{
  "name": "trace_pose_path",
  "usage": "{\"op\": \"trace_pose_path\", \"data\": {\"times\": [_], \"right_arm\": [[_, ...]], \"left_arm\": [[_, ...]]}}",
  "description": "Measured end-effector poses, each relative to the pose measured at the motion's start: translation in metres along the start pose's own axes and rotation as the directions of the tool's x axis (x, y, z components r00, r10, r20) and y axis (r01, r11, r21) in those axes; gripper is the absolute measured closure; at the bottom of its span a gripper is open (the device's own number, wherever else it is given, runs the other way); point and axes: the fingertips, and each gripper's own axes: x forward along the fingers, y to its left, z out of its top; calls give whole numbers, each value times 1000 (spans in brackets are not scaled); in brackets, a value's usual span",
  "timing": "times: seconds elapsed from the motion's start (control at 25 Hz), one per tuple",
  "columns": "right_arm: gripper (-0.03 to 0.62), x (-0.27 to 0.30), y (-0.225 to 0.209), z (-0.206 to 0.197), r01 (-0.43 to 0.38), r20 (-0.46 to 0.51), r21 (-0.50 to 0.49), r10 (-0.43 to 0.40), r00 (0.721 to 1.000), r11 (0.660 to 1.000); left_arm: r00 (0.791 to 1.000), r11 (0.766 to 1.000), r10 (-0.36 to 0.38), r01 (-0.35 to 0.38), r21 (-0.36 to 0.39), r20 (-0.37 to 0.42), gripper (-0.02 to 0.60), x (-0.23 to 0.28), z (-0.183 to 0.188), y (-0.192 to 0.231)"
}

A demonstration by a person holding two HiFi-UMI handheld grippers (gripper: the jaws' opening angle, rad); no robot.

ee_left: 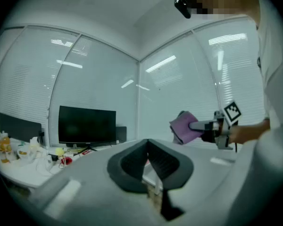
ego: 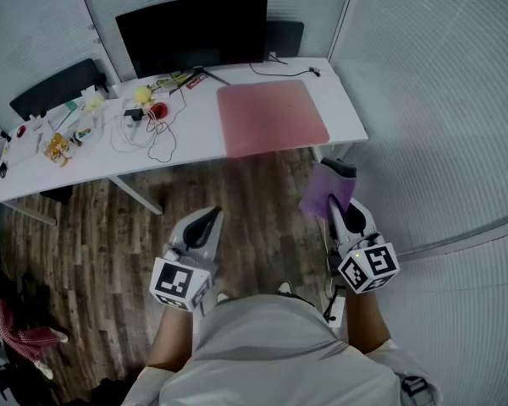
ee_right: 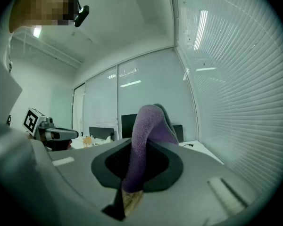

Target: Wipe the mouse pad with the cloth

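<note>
A pink mouse pad (ego: 271,117) lies flat on the right part of the white table (ego: 195,134). My right gripper (ego: 339,200) is held in front of the table, over the wooden floor, shut on a purple cloth (ego: 326,191). The cloth (ee_right: 144,145) stands up between its jaws in the right gripper view. My left gripper (ego: 205,224) hangs to the left of it, also short of the table, jaws shut with nothing between them (ee_left: 147,161). In the left gripper view the cloth (ee_left: 183,127) shows at the right.
A black monitor (ego: 195,30) stands at the table's back. Cables (ego: 148,134), small bottles and toys (ego: 63,138) crowd the table's left half. Table legs (ego: 135,194) slope down to the wooden floor (ego: 93,244). Frosted glass walls close the room on the right.
</note>
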Motion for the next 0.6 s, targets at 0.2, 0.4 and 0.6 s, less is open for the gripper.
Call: {"op": "trace_pose_path", "data": {"times": [0.2,0.4,0.6], "right_arm": [[551,0,-4,-2,-6,-3,3,6,1000,1000],[549,-1,-8,-6,-8,-4,35,8,1000,999],[551,0,-10,-9,-14,-1,47,14,1000,999]], "left_arm": [[1000,1000,11,-11,-8,13,578,0,6,0],[999,999,33,-33,5,14,580,-3,12,4],[999,999,36,-36,8,3,578,-4,10,4]]}}
